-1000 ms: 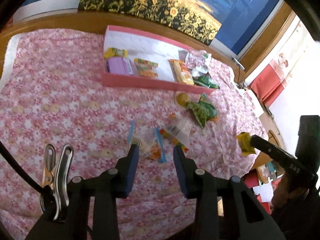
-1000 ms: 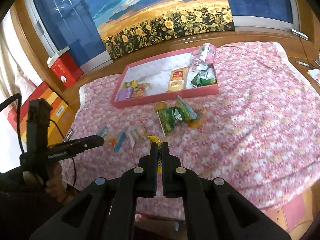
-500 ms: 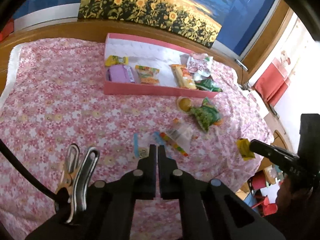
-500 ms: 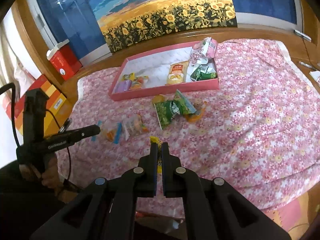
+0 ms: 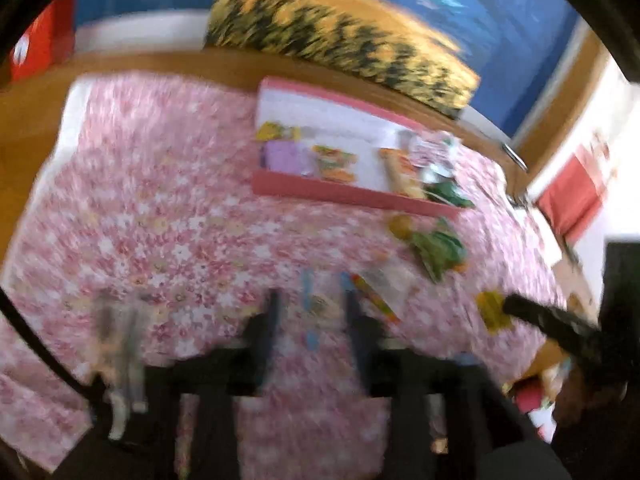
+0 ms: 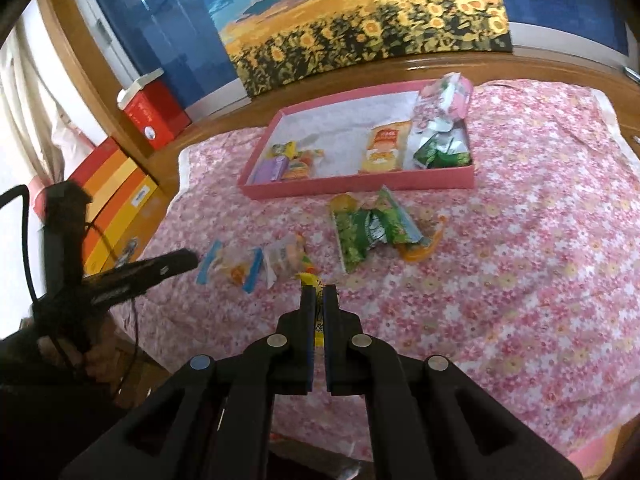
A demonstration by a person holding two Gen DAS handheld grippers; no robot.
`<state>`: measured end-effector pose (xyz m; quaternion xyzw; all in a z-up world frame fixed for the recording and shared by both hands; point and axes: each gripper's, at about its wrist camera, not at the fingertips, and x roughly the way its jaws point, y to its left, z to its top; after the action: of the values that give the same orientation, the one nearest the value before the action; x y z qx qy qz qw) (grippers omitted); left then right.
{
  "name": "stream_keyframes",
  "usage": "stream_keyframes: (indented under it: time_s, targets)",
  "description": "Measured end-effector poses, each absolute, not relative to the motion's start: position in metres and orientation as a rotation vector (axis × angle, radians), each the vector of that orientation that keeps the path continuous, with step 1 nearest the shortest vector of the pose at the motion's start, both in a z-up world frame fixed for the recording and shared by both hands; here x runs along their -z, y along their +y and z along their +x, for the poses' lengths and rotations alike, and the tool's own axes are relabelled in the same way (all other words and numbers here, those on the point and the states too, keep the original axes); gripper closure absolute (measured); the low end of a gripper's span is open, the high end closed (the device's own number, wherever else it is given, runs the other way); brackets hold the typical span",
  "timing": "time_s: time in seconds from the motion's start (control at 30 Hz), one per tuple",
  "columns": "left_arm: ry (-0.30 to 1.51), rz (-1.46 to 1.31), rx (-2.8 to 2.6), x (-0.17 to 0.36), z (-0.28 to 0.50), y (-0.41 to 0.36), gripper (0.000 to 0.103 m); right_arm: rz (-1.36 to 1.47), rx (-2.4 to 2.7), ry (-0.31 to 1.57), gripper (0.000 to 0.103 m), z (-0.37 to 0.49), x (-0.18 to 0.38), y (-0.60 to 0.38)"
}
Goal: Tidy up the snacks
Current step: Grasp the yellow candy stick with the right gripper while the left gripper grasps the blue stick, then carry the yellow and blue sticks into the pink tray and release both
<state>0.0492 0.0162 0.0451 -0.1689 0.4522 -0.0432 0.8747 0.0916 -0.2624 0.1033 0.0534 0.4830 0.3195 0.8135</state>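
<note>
My right gripper [image 6: 319, 294] is shut on a small yellow packet [image 6: 316, 284], held above the flowered cloth; the left wrist view shows that yellow packet [image 5: 494, 312] at the gripper's tip. My left gripper [image 5: 314, 316] is blurred, and its jaws are opening. A clear packet with blue edges [image 5: 310, 308] lies on the cloth between its fingers, and the pads do not press on it. That blue-edged packet [image 6: 232, 266] lies just ahead of the left gripper [image 6: 186, 260]. The pink tray [image 6: 360, 186] holds several snacks.
Green packets [image 6: 372, 228] and an orange wrapper [image 6: 420, 252] lie on the cloth in front of the tray. A clear packet of orange sweets [image 6: 286, 260] lies beside the blue-edged one. Red and orange boxes [image 6: 116, 196] stand at the left. A wooden ledge runs behind the tray.
The left jaws were apart a second ago, shut half a second ago, and stand apart again now, with that view blurred. The right gripper has kept its grip on the yellow packet.
</note>
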Motion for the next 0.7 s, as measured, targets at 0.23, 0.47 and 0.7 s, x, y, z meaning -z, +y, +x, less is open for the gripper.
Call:
stream_keyframes:
  time_s: [0.23, 0.47, 0.7]
  targets:
    - [1.023, -0.433, 0.168, -0.028, 0.068, 0.024, 0.093, 0.068, -0.679, 1.019, 0.098, 0.089, -0.107, -0.263]
    - [0.944, -0.369, 0.103, -0.076, 0.031, 0.024, 0.098, 0.082, -0.659, 1.003, 0.098, 0.093, -0.114, -0.271]
    - [0.858, -0.182, 0.002, -0.101, -0.005, 0.015, 0.098, 0.113, -0.642, 0.997, 0.098, 0.093, -0.124, -0.280]
